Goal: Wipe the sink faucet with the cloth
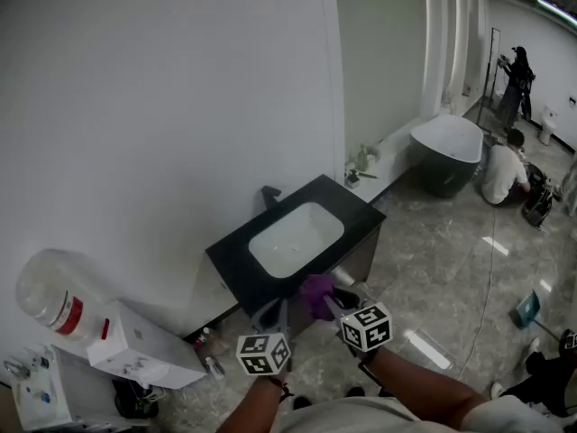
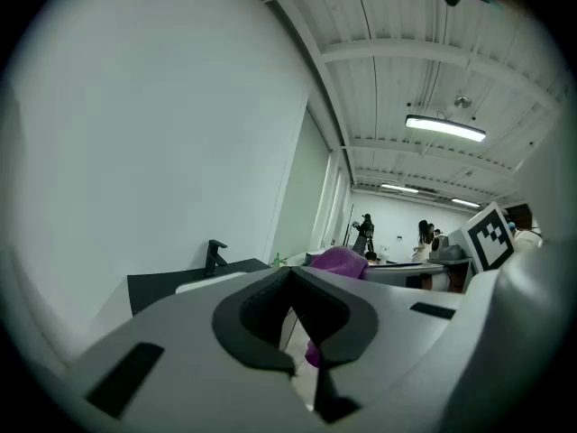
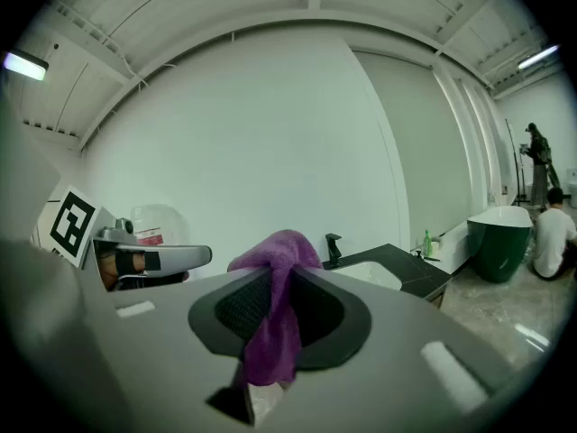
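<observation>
The black faucet (image 1: 270,195) stands at the back left of a black vanity (image 1: 361,215) with a white basin (image 1: 297,238). My right gripper (image 1: 326,299) is in front of the vanity's near edge, shut on a purple cloth (image 1: 315,294) that sticks out past the jaw tips. In the right gripper view the cloth (image 3: 274,318) hangs between the pads of the right gripper (image 3: 279,278), with the faucet (image 3: 334,248) farther off. My left gripper (image 1: 273,311) is just left of it, shut and empty (image 2: 290,278). The faucet (image 2: 215,256) shows beyond it.
A large water jug (image 1: 52,299) and a white box (image 1: 135,343) are at the left. Small bottles (image 1: 206,341) stand on the floor beside the vanity. A green bottle (image 1: 362,159) sits on a ledge. A dark bathtub (image 1: 446,152) and two people (image 1: 503,171) are far right.
</observation>
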Demonstrator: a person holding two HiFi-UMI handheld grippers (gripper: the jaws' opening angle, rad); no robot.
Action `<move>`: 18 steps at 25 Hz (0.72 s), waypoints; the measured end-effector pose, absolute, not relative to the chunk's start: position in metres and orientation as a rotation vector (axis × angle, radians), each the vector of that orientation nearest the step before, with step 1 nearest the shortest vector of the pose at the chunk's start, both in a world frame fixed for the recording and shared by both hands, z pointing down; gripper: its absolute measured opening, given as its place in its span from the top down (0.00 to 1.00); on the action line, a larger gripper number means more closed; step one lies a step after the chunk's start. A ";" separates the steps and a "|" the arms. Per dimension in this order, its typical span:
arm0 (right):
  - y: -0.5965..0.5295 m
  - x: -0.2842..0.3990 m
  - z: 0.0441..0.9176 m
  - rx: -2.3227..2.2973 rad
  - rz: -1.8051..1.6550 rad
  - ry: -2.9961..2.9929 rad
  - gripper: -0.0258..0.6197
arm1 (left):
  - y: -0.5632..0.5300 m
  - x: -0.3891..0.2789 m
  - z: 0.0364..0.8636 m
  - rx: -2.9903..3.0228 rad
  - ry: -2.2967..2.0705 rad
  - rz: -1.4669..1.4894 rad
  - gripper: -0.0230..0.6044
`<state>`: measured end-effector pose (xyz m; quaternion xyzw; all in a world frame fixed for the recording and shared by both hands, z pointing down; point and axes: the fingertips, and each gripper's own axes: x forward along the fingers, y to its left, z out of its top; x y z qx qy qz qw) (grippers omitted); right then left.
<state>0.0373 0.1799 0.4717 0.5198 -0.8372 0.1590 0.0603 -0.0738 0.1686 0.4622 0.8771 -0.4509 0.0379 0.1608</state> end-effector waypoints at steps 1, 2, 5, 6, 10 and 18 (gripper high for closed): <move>0.178 0.037 0.472 1.571 0.480 -2.535 0.85 | 0.167 -0.074 0.462 2.503 -1.288 0.107 0.96; 0.177 0.038 0.472 1.569 0.480 -2.536 0.85 | 0.166 -0.074 0.463 2.501 -1.290 0.107 0.96; 0.174 0.039 0.473 1.566 0.480 -2.538 0.85 | 0.163 -0.071 0.463 2.498 -1.293 0.108 0.96; 0.173 0.040 0.474 1.565 0.480 -2.539 0.85 | 0.162 -0.070 0.464 2.498 -1.294 0.108 0.96; 0.169 0.041 0.477 1.553 0.486 -2.546 0.85 | 0.159 -0.068 0.467 2.489 -1.303 0.109 0.96; 0.157 0.054 0.477 1.544 0.462 -2.562 0.85 | 0.148 -0.056 0.472 2.470 -1.324 0.127 0.96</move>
